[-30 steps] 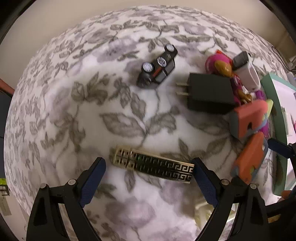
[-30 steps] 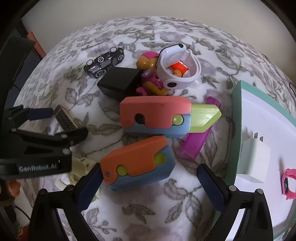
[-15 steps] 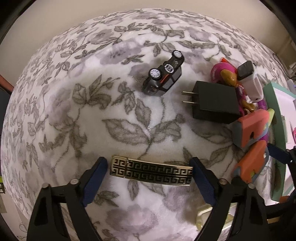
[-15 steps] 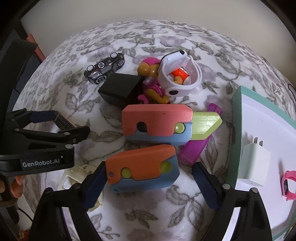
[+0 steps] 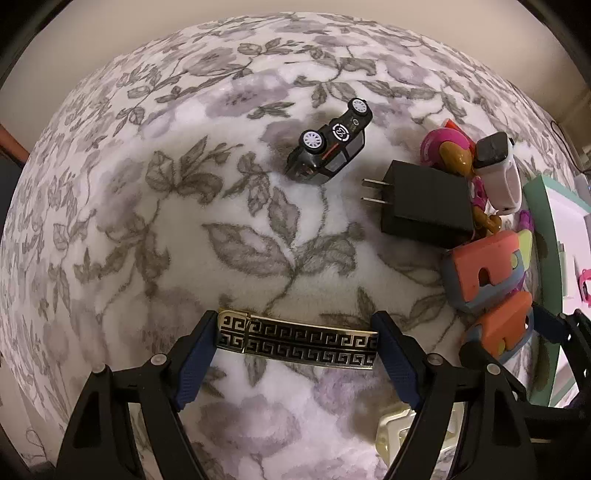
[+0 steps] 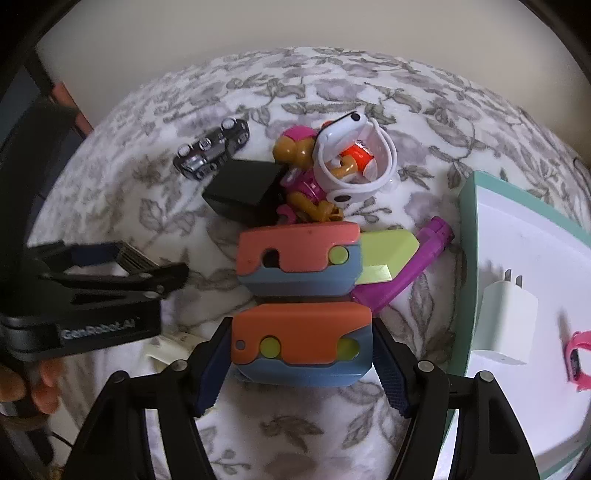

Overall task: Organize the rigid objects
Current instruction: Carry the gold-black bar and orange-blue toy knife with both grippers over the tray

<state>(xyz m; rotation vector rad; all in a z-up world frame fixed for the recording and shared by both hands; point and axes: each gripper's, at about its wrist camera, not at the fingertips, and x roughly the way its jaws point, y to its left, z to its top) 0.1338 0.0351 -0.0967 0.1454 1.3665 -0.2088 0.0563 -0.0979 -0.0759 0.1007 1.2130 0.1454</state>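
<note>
Orange-and-blue toy (image 6: 301,341) lies crosswise between your right gripper (image 6: 301,363) pads (just closed, touching both ends); left gripper (image 5: 295,350) likewise clasps the gold clip (image 5: 297,343).

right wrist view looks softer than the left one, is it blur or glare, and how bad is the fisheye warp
Right wrist view: motion blur, no glare; the toy car and left gripper smear, the nearer orange toy stays crisper. Left wrist view: sharp, the gold clip pattern legible. Both views: strong fisheye bulge, dark corners.

A soft white fleece surface (image 5: 184,229) printed with grey leaves and mauve flowers fills view, a plain cream wall (image 6: 295,26) behind.
</note>
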